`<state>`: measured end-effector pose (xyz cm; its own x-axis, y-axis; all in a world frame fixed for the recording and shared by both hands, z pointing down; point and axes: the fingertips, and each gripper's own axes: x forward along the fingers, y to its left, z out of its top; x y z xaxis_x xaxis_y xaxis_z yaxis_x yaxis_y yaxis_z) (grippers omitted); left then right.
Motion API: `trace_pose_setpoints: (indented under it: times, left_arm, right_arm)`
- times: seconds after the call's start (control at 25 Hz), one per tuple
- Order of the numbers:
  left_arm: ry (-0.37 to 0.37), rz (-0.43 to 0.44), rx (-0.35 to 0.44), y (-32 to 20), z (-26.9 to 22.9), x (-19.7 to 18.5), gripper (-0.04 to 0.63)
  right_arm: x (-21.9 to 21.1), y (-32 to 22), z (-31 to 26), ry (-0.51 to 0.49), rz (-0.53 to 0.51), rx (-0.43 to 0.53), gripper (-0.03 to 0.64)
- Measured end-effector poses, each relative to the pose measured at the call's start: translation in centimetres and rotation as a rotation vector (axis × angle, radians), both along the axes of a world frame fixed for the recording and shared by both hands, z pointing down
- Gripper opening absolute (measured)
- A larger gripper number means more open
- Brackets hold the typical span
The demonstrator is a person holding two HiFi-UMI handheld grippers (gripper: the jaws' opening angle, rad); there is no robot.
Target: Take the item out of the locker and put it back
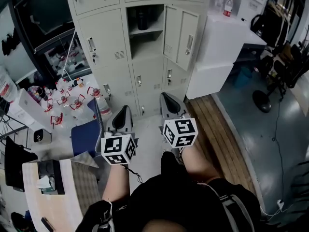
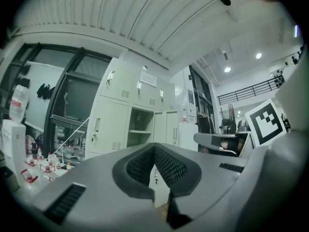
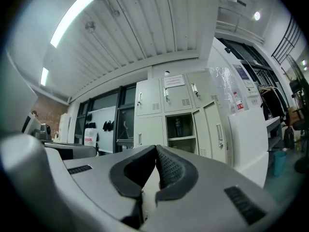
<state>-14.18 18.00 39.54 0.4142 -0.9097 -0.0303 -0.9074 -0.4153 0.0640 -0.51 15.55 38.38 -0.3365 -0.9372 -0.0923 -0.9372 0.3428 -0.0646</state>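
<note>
L gripper (image 1: 125, 109) and R gripper (image 1: 166, 96) near, well short of lockers; both jaws clenched, nothing btwn. Dark container (image 1: 141, 21) far, upright on top shelf of open locker (image 1: 147, 32), door (image 1: 180, 37) swung right.

Pale grey metal locker bank (image 1: 120, 42) stands upright at 12 o'clock in the head view, most doors closed. One upper-middle compartment is open, and its grey door (image 1: 181, 36) with a handle hangs swung out at 3 o'clock of the opening. A flat shelf (image 1: 145, 32) splits the compartment. A dark bottle-shaped item (image 1: 141, 21) stands upright on the shelf, roughly centred in the upper half. Its colour and label are too small to tell.
</note>
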Motion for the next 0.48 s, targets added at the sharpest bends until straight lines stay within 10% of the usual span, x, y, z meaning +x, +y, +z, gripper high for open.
trace_pose_setpoints:
  times: [0.48]
  left_arm:
    - [-0.026, -0.053, 0.015, -18.4, -0.4, 1.7, 0.012]
  right_arm:
    - [1.7, -19.4, 0.1, -0.007, -0.046, 0.008, 0.015]
